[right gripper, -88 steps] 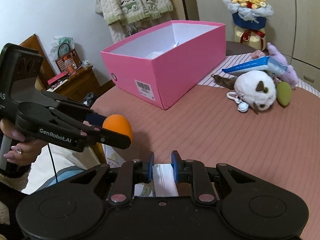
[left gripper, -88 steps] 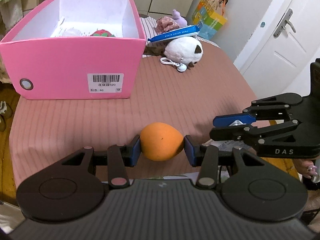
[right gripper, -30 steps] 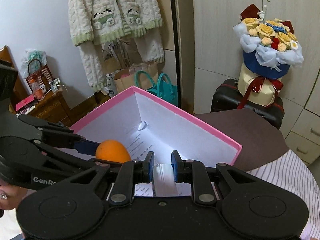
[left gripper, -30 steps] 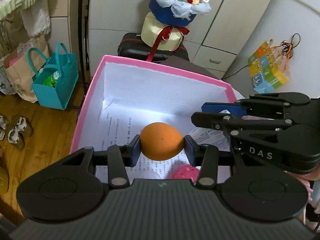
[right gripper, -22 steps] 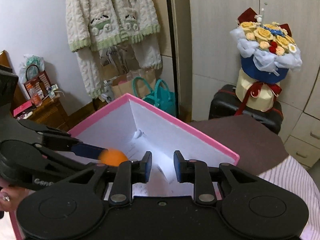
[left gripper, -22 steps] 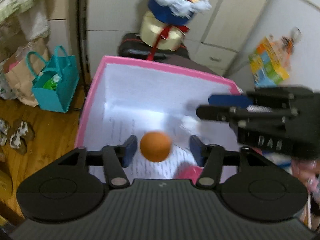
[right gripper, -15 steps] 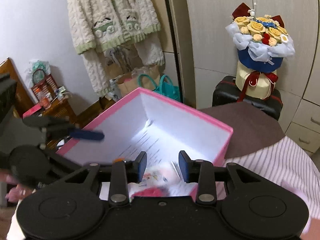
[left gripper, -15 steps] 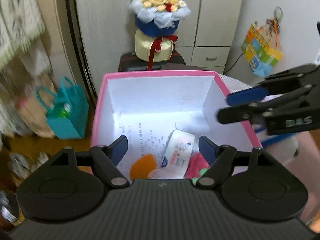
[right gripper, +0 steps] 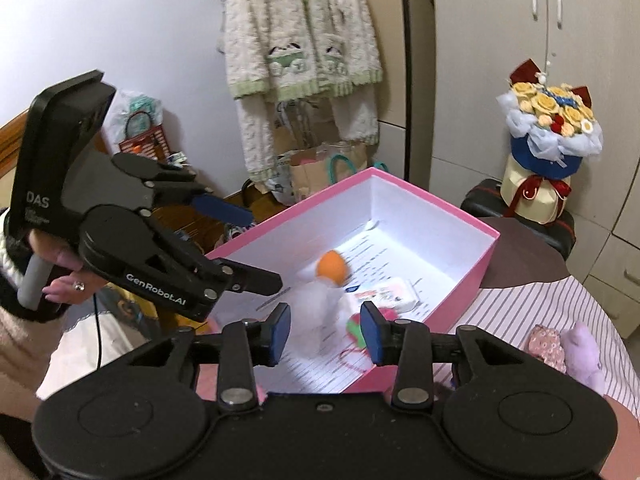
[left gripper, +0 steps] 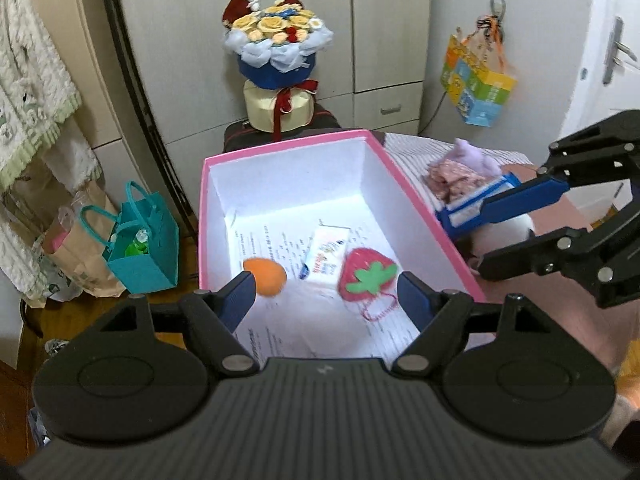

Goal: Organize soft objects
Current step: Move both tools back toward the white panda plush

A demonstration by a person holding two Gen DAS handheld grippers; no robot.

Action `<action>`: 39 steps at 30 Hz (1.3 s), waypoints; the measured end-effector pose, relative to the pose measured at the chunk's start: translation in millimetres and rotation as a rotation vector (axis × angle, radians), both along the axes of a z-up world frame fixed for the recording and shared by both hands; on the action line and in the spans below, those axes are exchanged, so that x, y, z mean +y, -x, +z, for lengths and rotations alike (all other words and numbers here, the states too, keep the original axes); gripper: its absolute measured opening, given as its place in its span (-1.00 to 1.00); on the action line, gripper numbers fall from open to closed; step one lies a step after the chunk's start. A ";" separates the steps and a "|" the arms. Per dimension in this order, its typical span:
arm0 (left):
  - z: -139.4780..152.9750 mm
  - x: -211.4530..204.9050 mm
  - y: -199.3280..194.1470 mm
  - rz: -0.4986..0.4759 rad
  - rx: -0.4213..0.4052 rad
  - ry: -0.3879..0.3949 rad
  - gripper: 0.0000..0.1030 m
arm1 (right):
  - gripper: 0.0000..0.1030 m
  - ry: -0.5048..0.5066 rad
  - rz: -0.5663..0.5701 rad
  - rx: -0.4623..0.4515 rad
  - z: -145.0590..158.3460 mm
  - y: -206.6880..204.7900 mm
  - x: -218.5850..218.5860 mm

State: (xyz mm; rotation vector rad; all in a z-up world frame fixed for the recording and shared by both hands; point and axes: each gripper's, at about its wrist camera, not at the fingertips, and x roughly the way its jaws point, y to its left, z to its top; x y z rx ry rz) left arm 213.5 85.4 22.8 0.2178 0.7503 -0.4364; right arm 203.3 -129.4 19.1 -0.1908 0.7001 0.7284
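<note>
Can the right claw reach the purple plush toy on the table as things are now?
Probably yes. The right claw is open and holds nothing, and the purple plush toy lies outside the pink box on the striped cloth, with nothing on top of it.

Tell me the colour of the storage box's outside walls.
Pink outside, white inside: the storage box. The right wrist view shows its outer wall best.

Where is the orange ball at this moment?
In the left wrist view the orange ball lies inside the pink box, left of the strawberry toy.
</note>
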 end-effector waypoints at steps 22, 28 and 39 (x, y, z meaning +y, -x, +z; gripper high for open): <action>9.9 -49.9 91.8 -0.197 -0.037 -0.026 0.51 | -0.03 0.007 -0.004 -0.077 7.0 89.8 -51.9; -5.8 -77.6 96.1 -0.241 -0.042 0.005 0.51 | 0.12 -0.041 -0.053 -0.113 -11.7 104.4 -89.4; -39.3 -134.3 77.6 -0.297 0.019 0.133 0.50 | 0.18 -0.065 -0.203 -0.093 -45.4 89.7 -154.3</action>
